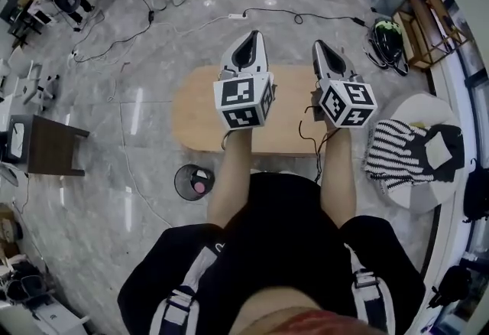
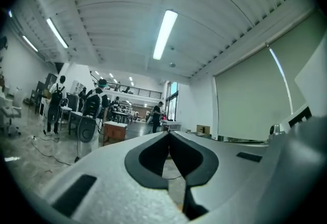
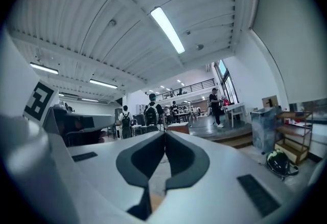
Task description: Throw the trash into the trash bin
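Note:
Seen in the head view, I hold both grippers up level, side by side above a bare oval wooden table (image 1: 200, 118). The left gripper (image 1: 250, 36) is shut with nothing in it; in the left gripper view its jaws (image 2: 168, 134) meet at the tips. The right gripper (image 1: 319, 45) is also shut and empty, with tips together in the right gripper view (image 3: 164, 133). A black mesh trash bin (image 1: 192, 181) stands on the floor by the table's near left corner, with something pink (image 1: 200, 187) inside. No loose trash shows on the table.
A round white table (image 1: 416, 108) with a striped cloth (image 1: 393, 148) stands at the right. A dark side table (image 1: 47, 147) is at the left. Cables (image 1: 137, 31) run across the grey floor beyond the table. A helmet (image 1: 387, 37) lies by a wooden rack (image 1: 429, 24).

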The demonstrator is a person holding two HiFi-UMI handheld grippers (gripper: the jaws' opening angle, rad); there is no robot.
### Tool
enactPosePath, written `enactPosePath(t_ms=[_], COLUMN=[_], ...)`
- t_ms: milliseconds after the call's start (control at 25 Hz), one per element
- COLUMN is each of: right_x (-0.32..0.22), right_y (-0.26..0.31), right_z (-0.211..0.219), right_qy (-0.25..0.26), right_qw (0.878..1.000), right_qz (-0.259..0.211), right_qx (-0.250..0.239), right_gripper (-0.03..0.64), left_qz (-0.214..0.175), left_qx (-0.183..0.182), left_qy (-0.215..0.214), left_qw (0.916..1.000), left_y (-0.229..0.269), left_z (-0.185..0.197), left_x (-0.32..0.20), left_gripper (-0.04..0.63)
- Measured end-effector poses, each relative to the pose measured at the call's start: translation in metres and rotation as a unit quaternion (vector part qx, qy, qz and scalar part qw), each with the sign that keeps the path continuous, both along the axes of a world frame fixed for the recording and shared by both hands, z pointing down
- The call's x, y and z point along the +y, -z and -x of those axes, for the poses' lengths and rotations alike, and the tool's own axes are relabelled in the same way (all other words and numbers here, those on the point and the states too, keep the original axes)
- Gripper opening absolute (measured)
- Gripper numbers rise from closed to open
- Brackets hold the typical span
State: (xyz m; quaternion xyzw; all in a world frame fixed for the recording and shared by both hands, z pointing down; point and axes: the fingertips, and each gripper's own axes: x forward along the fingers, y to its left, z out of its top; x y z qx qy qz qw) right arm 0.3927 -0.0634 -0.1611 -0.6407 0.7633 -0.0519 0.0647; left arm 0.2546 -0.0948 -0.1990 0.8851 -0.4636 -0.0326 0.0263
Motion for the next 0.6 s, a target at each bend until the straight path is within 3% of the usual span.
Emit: enactPosePath(t_ms=[600], right_x=[0.0], right_y=[0.005], right_z=[-0.021], right_qy=[-0.015], right_qw=[1.0], right_qz=[-0.005], right_qx=[0.007], right_gripper=[0.011], left_qz=[-0.003], left_qx=[-0.033], left_qy=[-0.031], left_qw=[0.999], left_y=[-0.002], left_z=[-0.044], left_x=[0.0], left_gripper=[0.009])
